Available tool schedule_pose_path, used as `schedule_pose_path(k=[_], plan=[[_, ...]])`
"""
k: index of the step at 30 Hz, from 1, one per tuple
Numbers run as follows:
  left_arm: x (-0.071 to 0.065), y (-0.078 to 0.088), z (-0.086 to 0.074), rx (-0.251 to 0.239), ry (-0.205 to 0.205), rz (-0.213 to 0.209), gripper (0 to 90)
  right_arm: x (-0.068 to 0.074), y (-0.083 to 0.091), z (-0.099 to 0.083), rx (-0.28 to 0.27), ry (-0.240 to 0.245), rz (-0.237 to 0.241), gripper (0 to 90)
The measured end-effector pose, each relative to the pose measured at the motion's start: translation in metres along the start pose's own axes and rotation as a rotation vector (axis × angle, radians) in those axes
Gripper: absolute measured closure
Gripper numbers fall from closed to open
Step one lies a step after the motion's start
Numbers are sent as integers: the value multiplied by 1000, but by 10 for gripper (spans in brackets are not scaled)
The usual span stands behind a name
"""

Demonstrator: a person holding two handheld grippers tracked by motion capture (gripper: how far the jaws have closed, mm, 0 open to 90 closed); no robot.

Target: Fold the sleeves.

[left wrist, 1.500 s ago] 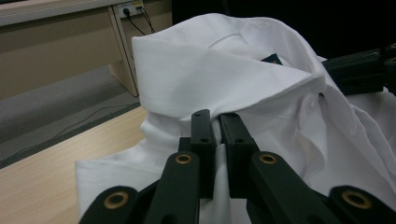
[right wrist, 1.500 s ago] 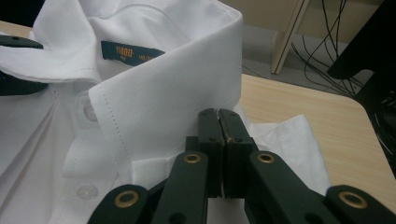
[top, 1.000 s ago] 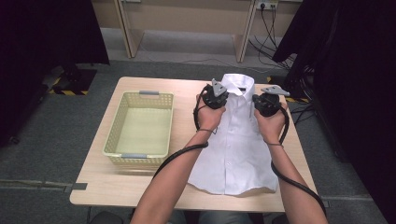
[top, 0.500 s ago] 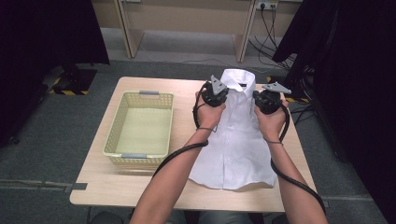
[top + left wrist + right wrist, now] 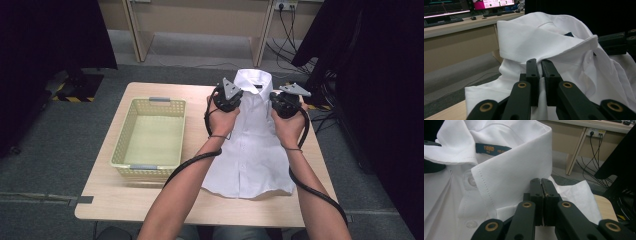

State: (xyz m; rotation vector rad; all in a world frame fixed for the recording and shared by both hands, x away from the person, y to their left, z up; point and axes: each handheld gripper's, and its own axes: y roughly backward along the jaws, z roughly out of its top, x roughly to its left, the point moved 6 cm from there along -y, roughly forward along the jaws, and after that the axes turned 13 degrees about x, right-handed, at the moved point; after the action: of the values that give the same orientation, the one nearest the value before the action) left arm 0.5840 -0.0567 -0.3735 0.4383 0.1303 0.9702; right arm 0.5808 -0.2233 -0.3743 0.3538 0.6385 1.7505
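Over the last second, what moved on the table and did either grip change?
The collar end of the white shirt has come up off the table a little, with the left gripper and right gripper raised slightly at its shoulders. Both stay shut on the fabric. The shirt's lower half is still flat, and the yellow basket hasn't shifted.

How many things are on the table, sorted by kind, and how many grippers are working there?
Shirts: 1, the white shirt
Baskets: 1, the yellow basket
Grippers: 2, left gripper and right gripper
Total: 4
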Motion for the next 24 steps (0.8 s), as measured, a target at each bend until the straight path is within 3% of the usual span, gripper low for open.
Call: schedule_pose_path(k=[24], plan=[[10, 15, 15, -49, 4, 36, 850, 9, 8, 22, -46, 26, -5, 885]])
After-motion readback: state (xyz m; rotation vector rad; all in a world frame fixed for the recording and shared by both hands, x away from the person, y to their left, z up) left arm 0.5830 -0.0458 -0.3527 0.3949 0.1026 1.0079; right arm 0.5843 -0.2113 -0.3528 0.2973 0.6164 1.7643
